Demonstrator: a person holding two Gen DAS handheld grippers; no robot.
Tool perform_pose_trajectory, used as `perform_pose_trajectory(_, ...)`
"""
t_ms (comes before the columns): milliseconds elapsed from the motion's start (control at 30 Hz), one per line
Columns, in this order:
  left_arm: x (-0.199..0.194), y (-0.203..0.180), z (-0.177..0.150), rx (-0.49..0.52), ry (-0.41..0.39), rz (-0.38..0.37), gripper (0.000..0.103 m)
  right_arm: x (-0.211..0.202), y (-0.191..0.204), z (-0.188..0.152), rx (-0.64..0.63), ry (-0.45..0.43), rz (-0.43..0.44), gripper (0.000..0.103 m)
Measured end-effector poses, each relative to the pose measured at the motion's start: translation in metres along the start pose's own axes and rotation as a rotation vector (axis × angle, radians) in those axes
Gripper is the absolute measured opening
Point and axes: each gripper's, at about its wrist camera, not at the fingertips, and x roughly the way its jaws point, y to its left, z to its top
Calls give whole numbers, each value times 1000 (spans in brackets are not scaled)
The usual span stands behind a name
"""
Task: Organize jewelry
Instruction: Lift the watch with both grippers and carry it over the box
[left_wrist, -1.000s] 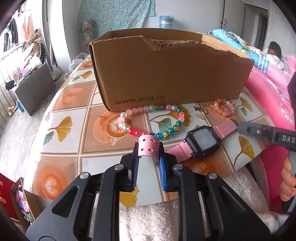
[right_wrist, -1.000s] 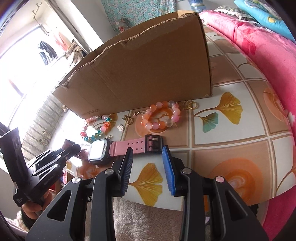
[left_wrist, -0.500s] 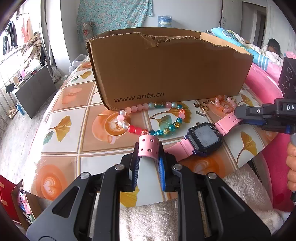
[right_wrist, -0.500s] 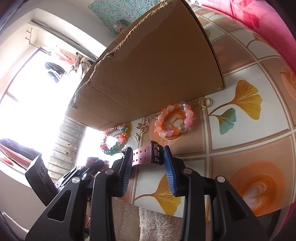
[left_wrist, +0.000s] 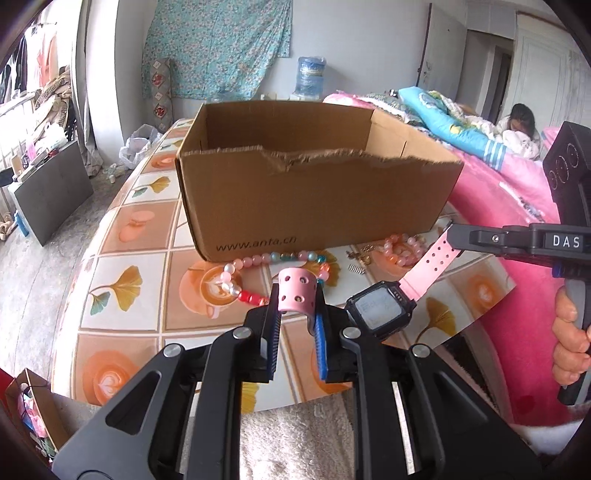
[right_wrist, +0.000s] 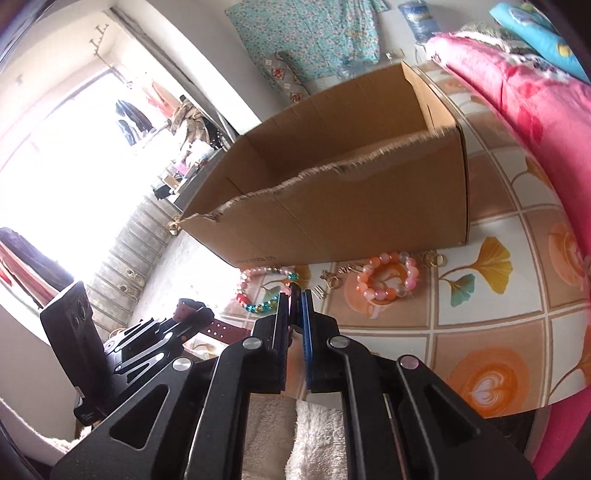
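A pink-strapped digital watch (left_wrist: 380, 314) hangs in the air between both grippers, above the table. My left gripper (left_wrist: 295, 317) is shut on the curled, holed strap end (left_wrist: 297, 295). My right gripper (left_wrist: 454, 236) is shut on the other strap end, at the right. In the right wrist view the right gripper (right_wrist: 295, 299) pinches the dark buckle end, jaws nearly together; the left gripper (right_wrist: 166, 332) shows at lower left. A multicoloured bead bracelet (left_wrist: 258, 266), a pink-orange bead bracelet (right_wrist: 388, 275) and small gold pieces (right_wrist: 436, 258) lie before the open cardboard box (left_wrist: 314, 199).
The round table (left_wrist: 140, 280) has a tiled ginkgo pattern, its near edge just below the grippers. Pink bedding (left_wrist: 517, 192) borders it on the right, with a person (left_wrist: 521, 122) lying further back. A hand (left_wrist: 569, 354) holds the right gripper. White fluffy cloth (right_wrist: 314, 435) lies underneath.
The right gripper closed on the buckle end of the strap. Both grippers then rose, lifting the watch off the table; the inside of the box now shows.
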Motion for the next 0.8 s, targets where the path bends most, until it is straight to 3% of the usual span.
perform_pose_trajectory(233,-38,3,74,37,-129,-86,15,-40,41,62,-144,-129,53,7)
perform_pose_trajectory(400,-28,15,135,30,-140,-129,15,-38,40,127,-163,-141,85,7)
perform_pose_trajectory(500,11,19,172,37,-64,-99,15,-10,28,169,-141,-83,65,7)
perform_pose_trajectory(633,86,30,211,7,122,-55,15,49,1,216,-69,56,1,7)
perform_pose_trajectory(800,168,36,235,37,265,33,18,114,-21,242,-90,148,-164,7)
